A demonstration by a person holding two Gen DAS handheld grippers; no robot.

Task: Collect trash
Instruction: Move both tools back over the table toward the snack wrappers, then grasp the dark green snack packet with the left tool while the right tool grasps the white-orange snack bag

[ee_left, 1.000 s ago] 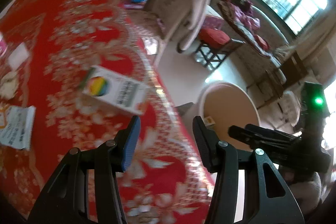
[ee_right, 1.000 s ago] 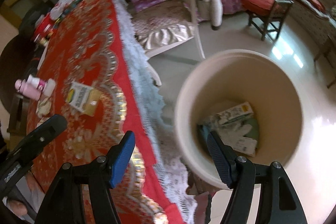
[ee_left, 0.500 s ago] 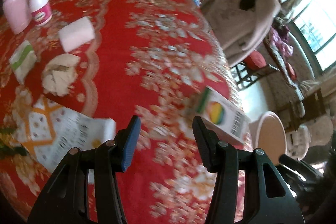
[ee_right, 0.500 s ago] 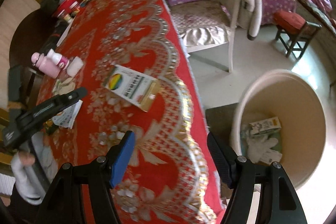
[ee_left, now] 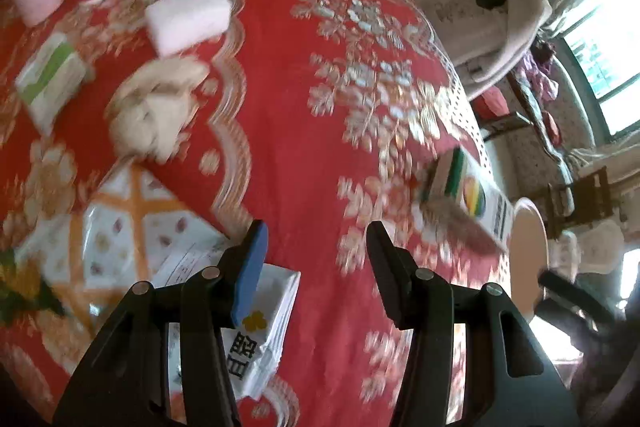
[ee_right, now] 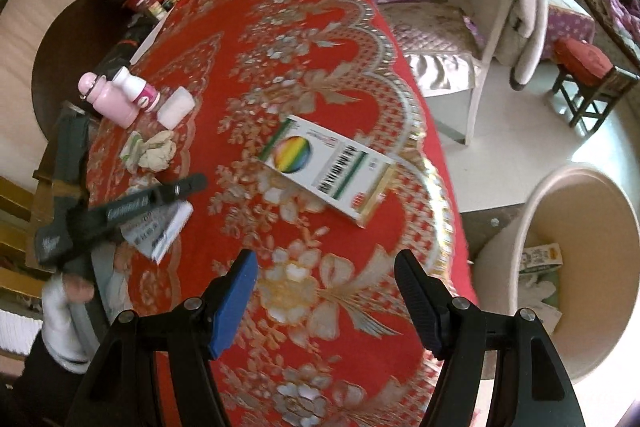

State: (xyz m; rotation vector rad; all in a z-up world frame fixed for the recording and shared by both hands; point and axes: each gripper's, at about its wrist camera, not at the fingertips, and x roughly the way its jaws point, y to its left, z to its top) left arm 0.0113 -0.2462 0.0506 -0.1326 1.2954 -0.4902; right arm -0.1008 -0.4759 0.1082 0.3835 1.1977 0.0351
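While both grippers hover with fingers released and empty, left gripper (ee_left: 316, 239) over a leaflet (ee_left: 256, 331), right gripper (ee_right: 326, 267) faces the box (ee_right: 326, 167) near the tabletop (ee_right: 280, 47) edge beside the bin (ee_right: 580, 267).

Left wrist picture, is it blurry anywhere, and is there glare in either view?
Left wrist view: motion blur smears the crumpled paper and rainbow box; window blown out white. Right wrist view: sharper, box print visible; glare on floor.
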